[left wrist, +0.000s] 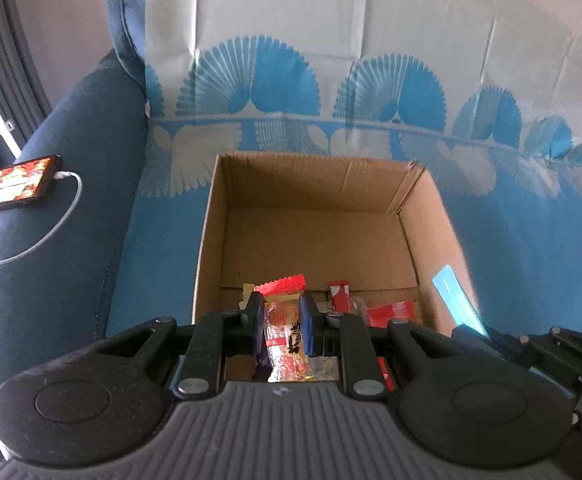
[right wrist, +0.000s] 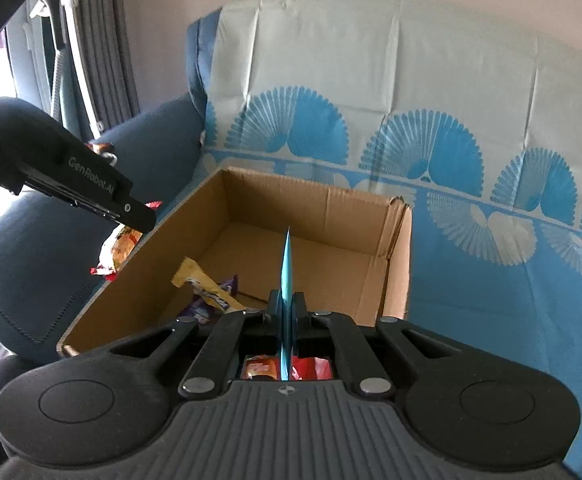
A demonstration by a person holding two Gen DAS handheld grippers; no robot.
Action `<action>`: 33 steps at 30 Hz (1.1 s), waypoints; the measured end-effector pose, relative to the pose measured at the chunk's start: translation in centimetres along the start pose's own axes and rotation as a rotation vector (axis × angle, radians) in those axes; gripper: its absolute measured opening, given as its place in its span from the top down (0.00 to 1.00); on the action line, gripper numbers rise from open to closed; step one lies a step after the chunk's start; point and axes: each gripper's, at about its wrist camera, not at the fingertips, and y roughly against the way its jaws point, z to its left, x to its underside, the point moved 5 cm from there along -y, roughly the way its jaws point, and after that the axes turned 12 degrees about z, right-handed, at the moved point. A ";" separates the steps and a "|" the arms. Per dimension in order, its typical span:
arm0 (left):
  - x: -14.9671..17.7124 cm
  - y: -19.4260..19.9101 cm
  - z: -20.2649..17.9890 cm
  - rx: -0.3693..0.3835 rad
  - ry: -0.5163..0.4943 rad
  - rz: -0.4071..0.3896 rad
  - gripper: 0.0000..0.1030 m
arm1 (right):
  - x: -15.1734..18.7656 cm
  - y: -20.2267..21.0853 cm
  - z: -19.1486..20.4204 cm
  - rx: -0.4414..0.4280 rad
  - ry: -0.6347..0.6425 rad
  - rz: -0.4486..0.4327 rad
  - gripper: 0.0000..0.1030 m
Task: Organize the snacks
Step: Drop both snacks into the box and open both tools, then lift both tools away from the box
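In the left wrist view my left gripper point(left wrist: 282, 314) is shut on a clear snack packet point(left wrist: 285, 344) with a red serrated top and orange contents. It hangs over the near edge of an open cardboard box point(left wrist: 311, 184). My right gripper point(right wrist: 287, 300) is shut on a thin blue packet point(right wrist: 287, 264), seen edge-on, above the box point(right wrist: 395, 264). That blue packet point(left wrist: 453, 296) also shows at the box's right wall. Inside lie red packets point(left wrist: 391, 312), a yellow wrapper point(right wrist: 197, 280) and a purple one point(right wrist: 207, 310). The left gripper point(right wrist: 131, 210) appears at the box's left rim.
The box sits on a sofa seat covered by a pale cloth with blue fan prints point(left wrist: 371, 92). A phone point(left wrist: 15, 184) with a lit screen and a white cable point(left wrist: 67, 208) lies on the dark blue armrest point(left wrist: 71, 128). Curtains point(right wrist: 91, 60) hang at the left.
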 end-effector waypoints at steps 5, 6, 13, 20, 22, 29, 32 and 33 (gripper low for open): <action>-0.6 -3.1 -0.2 -0.002 -0.034 0.048 0.74 | -0.4 -2.5 -0.3 -0.024 0.013 0.033 0.95; -0.6 -3.5 -0.3 -0.013 -0.044 0.053 0.51 | -0.5 -3.0 -0.4 -0.035 0.018 0.048 0.92; 0.4 -3.2 0.0 -0.094 -0.060 0.022 0.00 | 0.5 -1.9 -0.2 0.045 0.034 0.027 0.12; 3.7 -0.5 0.0 -0.162 -0.070 0.000 0.00 | 2.6 1.2 0.6 0.058 -0.028 0.041 0.07; 5.0 0.4 0.3 -0.134 -0.036 0.018 0.00 | 3.3 2.3 1.0 0.075 -0.061 0.044 0.07; 9.4 3.7 0.7 -0.107 0.014 0.016 0.00 | 5.6 6.4 2.5 0.112 -0.068 -0.006 0.03; 10.8 4.8 0.6 -0.125 0.007 -0.006 0.00 | 6.4 7.8 3.0 0.121 -0.060 -0.023 0.03; 11.1 5.1 0.5 -0.126 0.007 -0.010 0.00 | 6.5 8.2 3.0 0.121 -0.060 -0.026 0.03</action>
